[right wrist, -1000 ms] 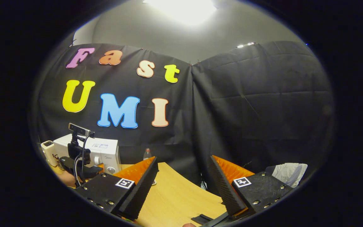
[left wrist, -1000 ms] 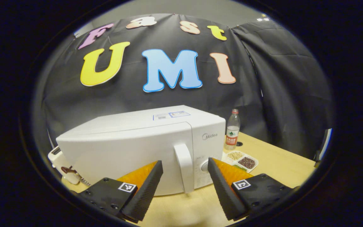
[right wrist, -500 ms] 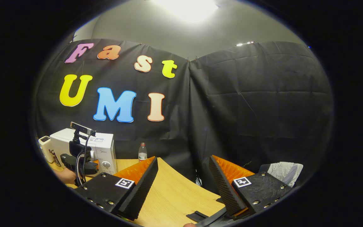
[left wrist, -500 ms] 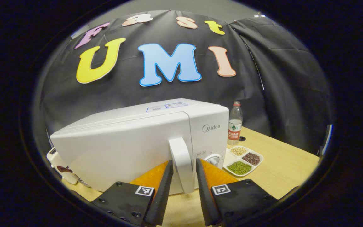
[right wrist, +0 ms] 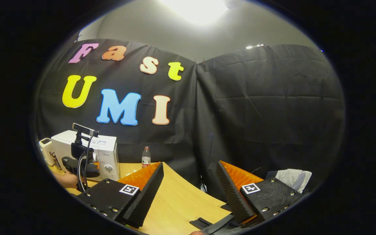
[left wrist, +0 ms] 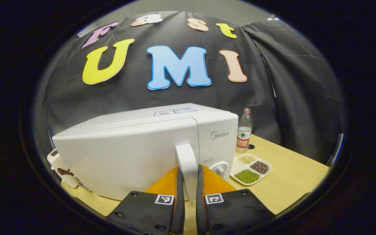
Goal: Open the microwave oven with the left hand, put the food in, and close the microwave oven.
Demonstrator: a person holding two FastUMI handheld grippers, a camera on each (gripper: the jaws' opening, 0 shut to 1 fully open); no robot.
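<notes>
Clamping the door handle (left wrist: 186, 163) of the closed white microwave (left wrist: 135, 147), the left tool (left wrist: 188, 195) presses from both sides. The food tray (left wrist: 251, 167) sits at the microwave's 3 o'clock on the desk (left wrist: 292, 176). The right tool (right wrist: 189, 189) hangs spread apart.

Left gripper view: camera rides low on the left gripper (left wrist: 188, 182), close to the microwave (left wrist: 135, 147) front, facing its handle (left wrist: 187, 166) with the table (left wrist: 289, 176) and booth wall beyond; right gripper view: camera rides on the right gripper (right wrist: 189, 192), set well back at the table (right wrist: 175, 202) edge, facing the booth wall's corner, tilted upward enough to take in the ceiling light. Shared ground: the microwave (right wrist: 104, 153), the bottle (right wrist: 146, 157) beside it, the tabletop; the right gripper view also takes in the left gripper (right wrist: 82, 163) from the side, near the microwave front.
</notes>
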